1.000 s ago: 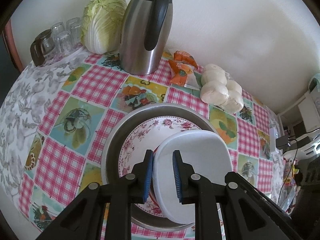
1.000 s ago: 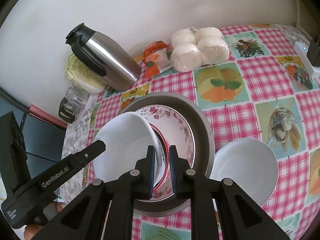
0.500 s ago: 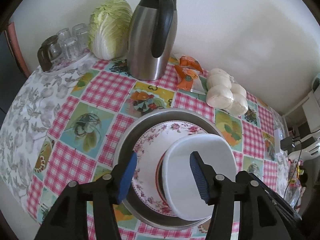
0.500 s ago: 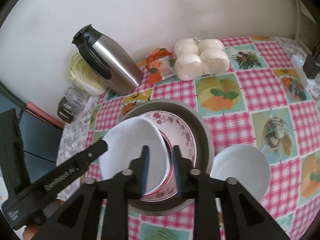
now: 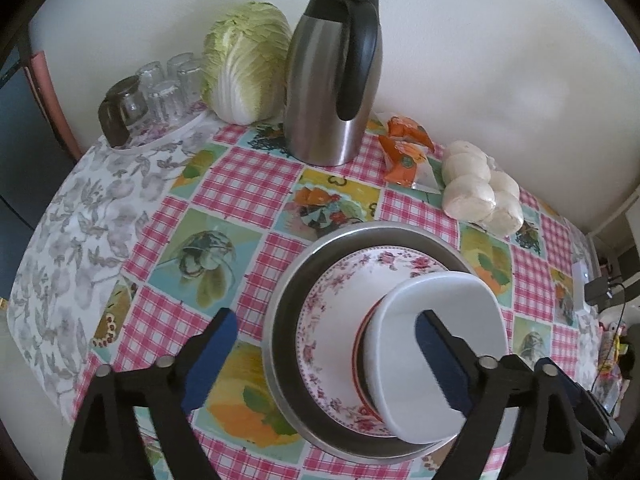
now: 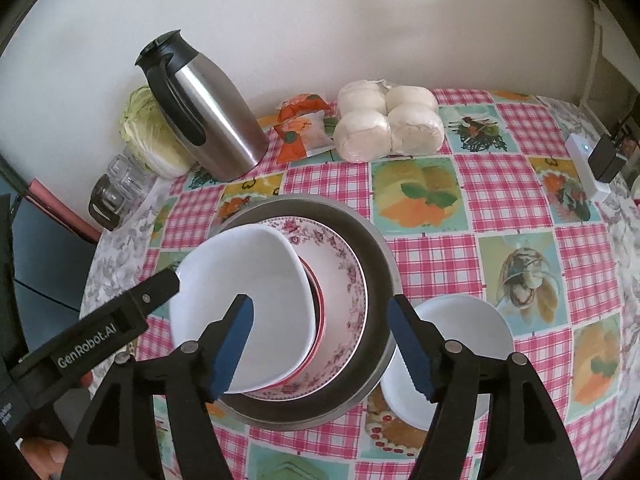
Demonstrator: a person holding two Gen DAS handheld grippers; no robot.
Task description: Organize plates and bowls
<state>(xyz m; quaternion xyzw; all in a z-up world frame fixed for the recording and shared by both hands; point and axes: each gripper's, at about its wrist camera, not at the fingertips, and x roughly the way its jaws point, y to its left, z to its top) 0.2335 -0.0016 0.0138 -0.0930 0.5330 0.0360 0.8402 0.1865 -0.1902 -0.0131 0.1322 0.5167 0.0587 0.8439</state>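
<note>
A white squarish bowl (image 5: 460, 308) (image 6: 248, 264) rests tilted on a red-rimmed dish (image 6: 316, 300). Under that lies a floral plate (image 5: 340, 292) (image 6: 344, 272), and the whole stack sits in a wide metal pan (image 5: 288, 280) (image 6: 380, 248). My left gripper (image 5: 324, 324) hovers over the stack with its jaws opening. One finger is above the white bowl, the other outside the pan, and neither pad touches anything. My right gripper (image 6: 320, 306) is also opening, astride the bowl's right rim and the plate, gripping nothing. A second white bowl (image 6: 464, 320) sits on the cloth right of the pan.
Along the wall stand a steel thermos jug (image 5: 332, 80), a cabbage (image 5: 248, 64), upturned glasses (image 5: 160, 84), orange packets (image 5: 404, 152) and a bag of white buns (image 5: 480, 188). A white adapter with a black plug (image 6: 592, 164) lies at the table's right edge.
Both grippers went from shut on the white bowl's rim to wide apart, letting it go. The bowl stays on the stack. Both views have drawn back slightly.
</note>
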